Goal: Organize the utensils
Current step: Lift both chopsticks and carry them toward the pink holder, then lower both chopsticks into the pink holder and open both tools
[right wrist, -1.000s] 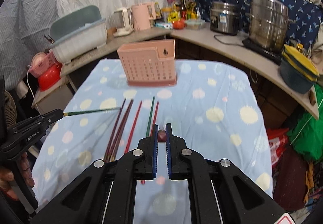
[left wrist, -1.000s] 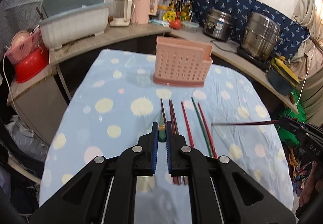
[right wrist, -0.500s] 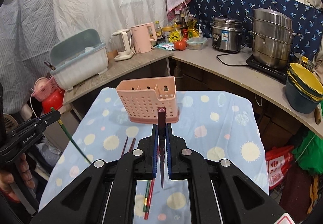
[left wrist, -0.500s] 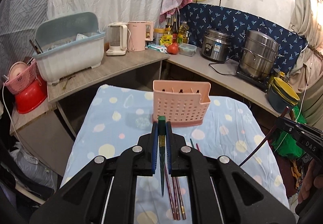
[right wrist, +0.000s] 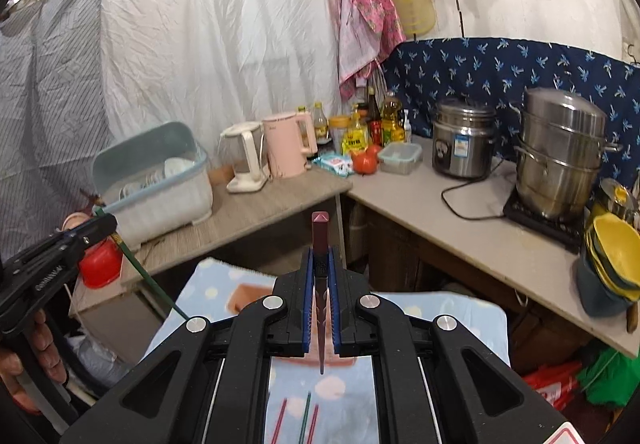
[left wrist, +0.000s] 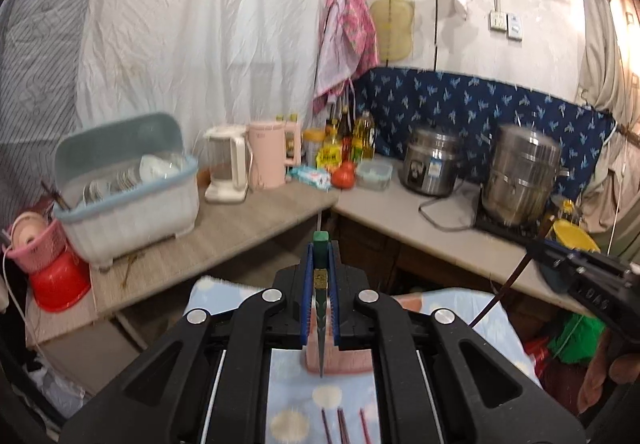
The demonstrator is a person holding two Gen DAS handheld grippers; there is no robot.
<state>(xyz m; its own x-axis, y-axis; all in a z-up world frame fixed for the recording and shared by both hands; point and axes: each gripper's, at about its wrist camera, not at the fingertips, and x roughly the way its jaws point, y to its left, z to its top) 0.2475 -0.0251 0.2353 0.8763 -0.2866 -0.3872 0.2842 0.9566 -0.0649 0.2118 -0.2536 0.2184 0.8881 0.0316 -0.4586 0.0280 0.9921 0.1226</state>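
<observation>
A white sheet (right wrist: pixel 224 44) hangs behind an L-shaped counter (right wrist: pixel 256 212). On it sit a lidded dish-drainer box (right wrist: pixel 156 180), a white kettle (right wrist: pixel 244 158), a pink kettle (right wrist: pixel 286 146), oil and sauce bottles (right wrist: pixel 372 120), a tomato (right wrist: pixel 365 163), a clear food container (right wrist: pixel 400 158), a steel rice cooker (right wrist: pixel 464 140) and a stacked steamer pot (right wrist: pixel 560 156). Yellow bowls (right wrist: pixel 616 248) stand at the right end. A pink garment (right wrist: pixel 364 8) hangs above.

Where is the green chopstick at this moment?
The green chopstick is clamped upright in the left gripper, tip pointing down over the pink utensil holder. The right wrist view shows it slanting at far left.
</observation>
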